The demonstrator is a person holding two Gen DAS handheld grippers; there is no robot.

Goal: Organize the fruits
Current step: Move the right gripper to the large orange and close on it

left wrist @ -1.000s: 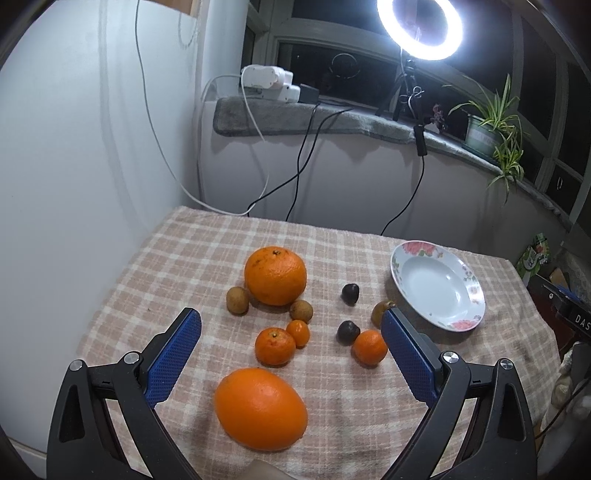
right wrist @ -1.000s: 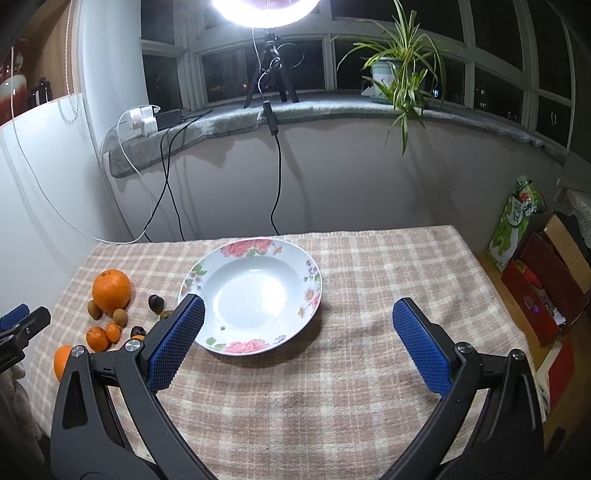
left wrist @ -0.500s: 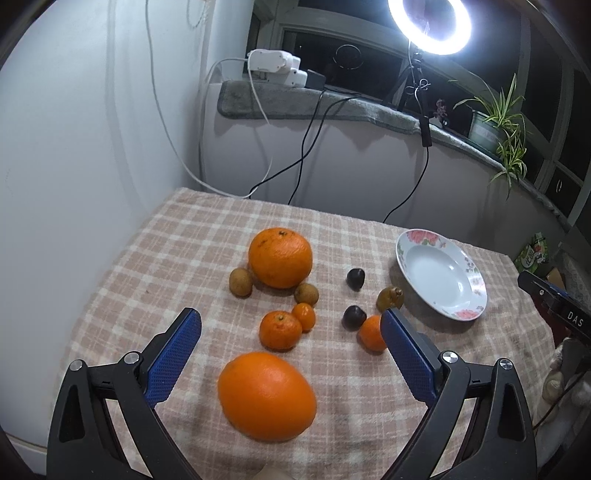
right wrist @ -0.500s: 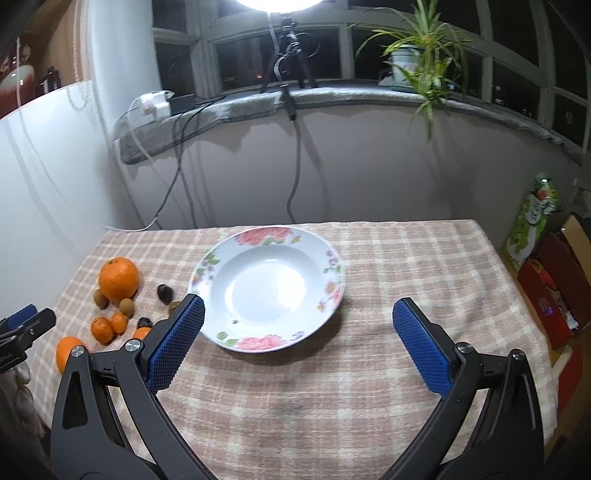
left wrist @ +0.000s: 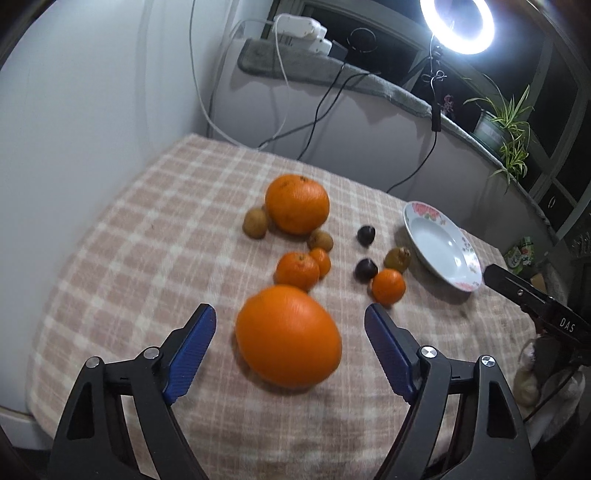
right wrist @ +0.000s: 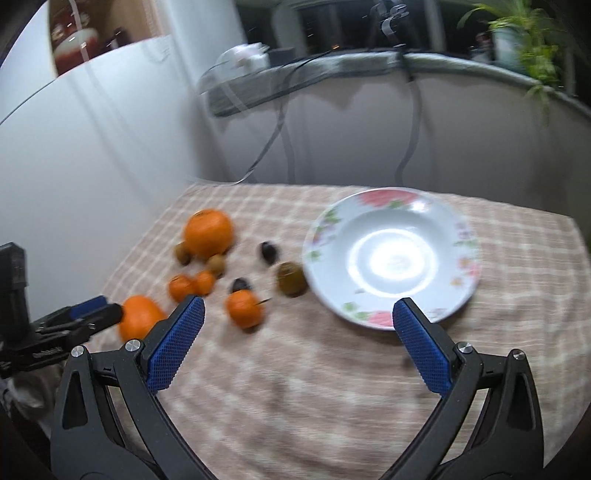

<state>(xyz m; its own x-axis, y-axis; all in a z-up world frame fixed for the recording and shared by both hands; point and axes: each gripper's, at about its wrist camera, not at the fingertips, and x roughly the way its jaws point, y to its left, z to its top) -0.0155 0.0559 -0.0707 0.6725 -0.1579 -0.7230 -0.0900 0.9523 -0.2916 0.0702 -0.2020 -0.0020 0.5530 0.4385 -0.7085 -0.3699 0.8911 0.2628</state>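
The left wrist view shows the glowing white ring light [left wrist: 457,23] at its 1 o'clock corner and the white power strip [left wrist: 297,26] on the grey window ledge; the right wrist view, smeared by motion blur, cuts the ring light off and shows a framed red picture [right wrist: 75,35] at its 11 o'clock corner. Only the right wrist view shows the whole floral-rimmed white ceramic plate [right wrist: 391,254]; the left sees it foreshortened at 3 o'clock.

On the pink-and-cream checked cloth of the counter [left wrist: 155,236], the nearest large orange [left wrist: 288,335] lies between the blue pads of the left gripper [left wrist: 290,345], which angles down at it. The gripper's jaws have just been closing, yet gaps remain on both sides of the fruit, so it is spread and not pinching. At 12 o'clock from this orange lie a small mandarin [left wrist: 297,270], brown kiwis and a second large orange [left wrist: 297,204]; at 2 o'clock are two dark round fruits and another mandarin [left wrist: 388,286].

The right gripper [right wrist: 295,341] is spread wide and empty, tilted down over bare cloth, its right pad overlapping the plate's near rim.
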